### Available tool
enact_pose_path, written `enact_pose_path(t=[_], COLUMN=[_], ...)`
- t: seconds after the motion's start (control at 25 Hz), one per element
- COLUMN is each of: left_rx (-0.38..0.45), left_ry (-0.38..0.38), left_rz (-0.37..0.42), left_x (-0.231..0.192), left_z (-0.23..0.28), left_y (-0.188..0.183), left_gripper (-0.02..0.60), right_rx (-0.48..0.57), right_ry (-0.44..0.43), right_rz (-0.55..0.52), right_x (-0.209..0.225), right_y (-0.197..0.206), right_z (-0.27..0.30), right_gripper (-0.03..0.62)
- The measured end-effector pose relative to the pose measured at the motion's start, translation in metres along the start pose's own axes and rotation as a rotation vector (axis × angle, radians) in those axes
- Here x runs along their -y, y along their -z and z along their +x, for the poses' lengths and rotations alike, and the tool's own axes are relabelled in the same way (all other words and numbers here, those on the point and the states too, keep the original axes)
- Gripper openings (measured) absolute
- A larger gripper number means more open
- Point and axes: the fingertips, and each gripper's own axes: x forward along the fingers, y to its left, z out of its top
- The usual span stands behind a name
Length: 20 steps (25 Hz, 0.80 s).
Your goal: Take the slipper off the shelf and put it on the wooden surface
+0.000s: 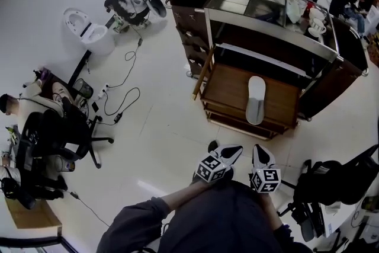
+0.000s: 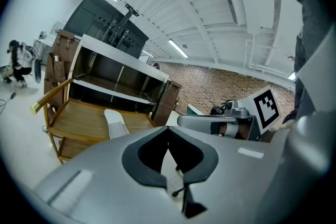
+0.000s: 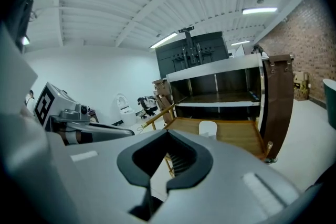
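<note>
**On the wooden surface [image 1: 228,87], the slipper [image 1: 256,99] is already lying**

Near the person's body, the left gripper [image 1: 222,150] and the right gripper [image 1: 262,152] are hanging with jaws clenched together, holding nothing. The slipper is lying flat, well apart from them, on the near side of the shelf [image 1: 266,60]. The placing is looking finished; keeping both grippers back is best. Open floor [image 1: 172,127] is separating them from the cart's [image 1: 192,15] near edge.

A dark brown service cart [image 1: 195,15] stood on a pale tiled floor [image 1: 160,133]. A white slipper [image 1: 256,99] lay flat on the cart's low wooden surface [image 1: 225,89], right of centre, below a dark shelf [image 1: 254,44]. Black cables [image 1: 118,101] trailed across the floor left of the cart.
</note>
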Motion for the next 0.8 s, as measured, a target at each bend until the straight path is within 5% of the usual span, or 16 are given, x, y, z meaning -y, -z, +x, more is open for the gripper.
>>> enact_pose_path(t=[0.8], left_rx=[0.025], left_ry=[-0.037], left_rz=[-0.008], left_x=[-0.003], left_z=[-0.006], left_y=[0.001], left_gripper=[0.017], right_rx=[-0.011], right_ry=[-0.035], right_rz=[0.004], right_x=[-0.003], right_y=[0.000], right_z=[0.000], right_gripper=[0.002])
